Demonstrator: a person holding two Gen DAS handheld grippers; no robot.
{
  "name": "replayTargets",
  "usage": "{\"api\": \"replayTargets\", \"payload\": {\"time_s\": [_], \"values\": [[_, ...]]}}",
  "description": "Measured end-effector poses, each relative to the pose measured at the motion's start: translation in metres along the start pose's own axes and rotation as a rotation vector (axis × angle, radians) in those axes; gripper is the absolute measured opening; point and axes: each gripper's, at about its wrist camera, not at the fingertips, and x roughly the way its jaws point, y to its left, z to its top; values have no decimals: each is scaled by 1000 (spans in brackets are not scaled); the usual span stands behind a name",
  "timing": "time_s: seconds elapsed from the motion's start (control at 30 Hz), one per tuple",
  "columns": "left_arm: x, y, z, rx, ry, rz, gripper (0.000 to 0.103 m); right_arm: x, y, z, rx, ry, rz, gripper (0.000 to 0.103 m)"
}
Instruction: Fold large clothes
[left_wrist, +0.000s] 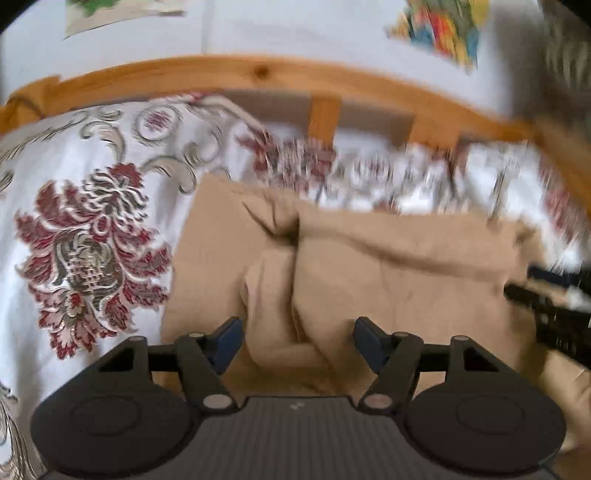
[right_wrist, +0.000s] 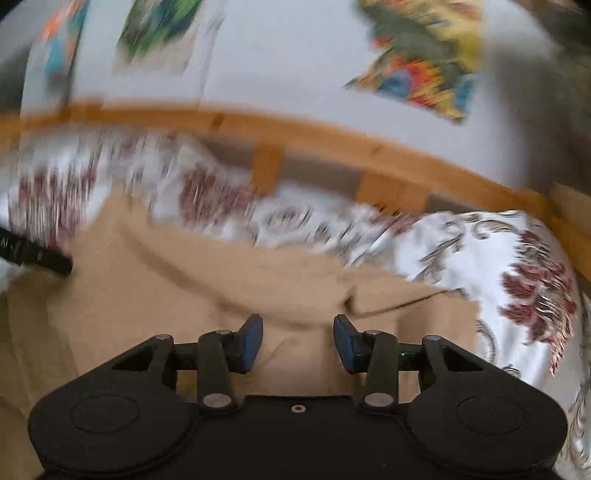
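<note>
tan fabric garment (left_wrist: 388, 280) lies crosswise below both empty grippers, left gripper (left_wrist: 297, 345) wide over its bunched middle, right gripper (right_wrist: 298, 343) narrower near its right end.

Tan garment (left_wrist: 388, 280) covered the middle of the bed; a bunched ridge of cloth (left_wrist: 273, 295) rose in it. Bare floral bedspread (left_wrist: 92, 236) lay open along the bed's left side and at its right edge (right_wrist: 517, 280). Wooden rail (left_wrist: 258, 74) closed the far edge.
</note>
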Motion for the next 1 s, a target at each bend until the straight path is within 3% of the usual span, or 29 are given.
{"api": "replayTargets", "payload": {"time_s": [0.07,0.13,0.27,0.33,0.37,0.43,0.5,0.6,0.8,1.0], "values": [[20,-7,-3,17,43,51,68,19,11,-2,-70,33,-61,42],[34,-4,-3,-29,59,59,68,37,8,1,-65,56,-106,42],[37,0,-6,-49,70,43,71,49,-8,2,37,99,-89,46],[25,7,-10,-45,64,15,80,38,-10,-1,58,92,-77,46],[19,12,-12,-54,59,-3,84,27,-10,-5,71,83,-57,47],[2,18,-19,-75,50,-19,94,3,-10,-12,73,62,-12,58],[-15,22,-25,-85,46,-11,98,-24,-10,-21,35,40,15,77],[-46,19,-35,-57,52,-19,100,-64,-11,-32,25,45,44,84],[-126,5,-66,110,-16,-74,102,-158,0,-58,-41,71,65,100],[-180,-11,-128,201,26,-140,102,-243,38,-119,-102,101,53,102]]}}
